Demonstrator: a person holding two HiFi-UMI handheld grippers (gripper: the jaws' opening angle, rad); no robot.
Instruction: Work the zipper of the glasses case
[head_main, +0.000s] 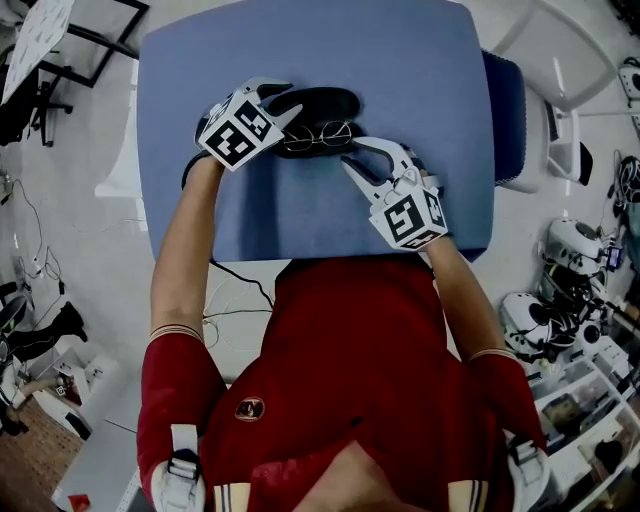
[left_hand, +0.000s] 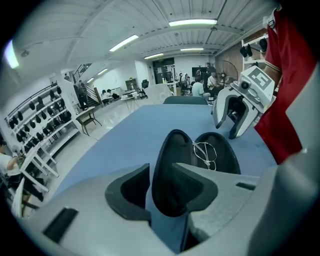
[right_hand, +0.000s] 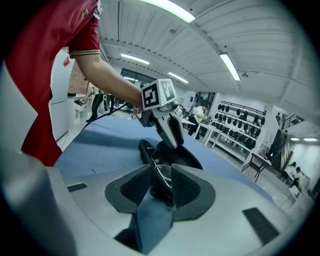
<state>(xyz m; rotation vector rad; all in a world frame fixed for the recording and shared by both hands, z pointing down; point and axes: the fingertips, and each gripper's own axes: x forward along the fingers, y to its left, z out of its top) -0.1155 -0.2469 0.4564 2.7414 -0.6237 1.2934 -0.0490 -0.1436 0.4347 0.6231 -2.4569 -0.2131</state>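
A black glasses case (head_main: 322, 101) lies wide open on the blue table (head_main: 410, 60), with wire-rimmed glasses (head_main: 318, 134) in its near half. My left gripper (head_main: 283, 106) is at the case's left end; in the left gripper view its jaws (left_hand: 160, 177) stand apart, the case's end (left_hand: 172, 150) lies between them, and the glasses (left_hand: 205, 154) lie beyond. My right gripper (head_main: 352, 152) is at the right end; its jaws (right_hand: 161, 182) flank the case's rim (right_hand: 150, 150) without pressing on it. No zipper pull is visible.
A dark blue chair (head_main: 508, 110) stands at the table's right edge. A black cable (head_main: 240, 275) trails over the floor near the table's front. Shelving with gear (head_main: 570, 290) fills the right side. A person's red shirt (head_main: 360, 360) is below.
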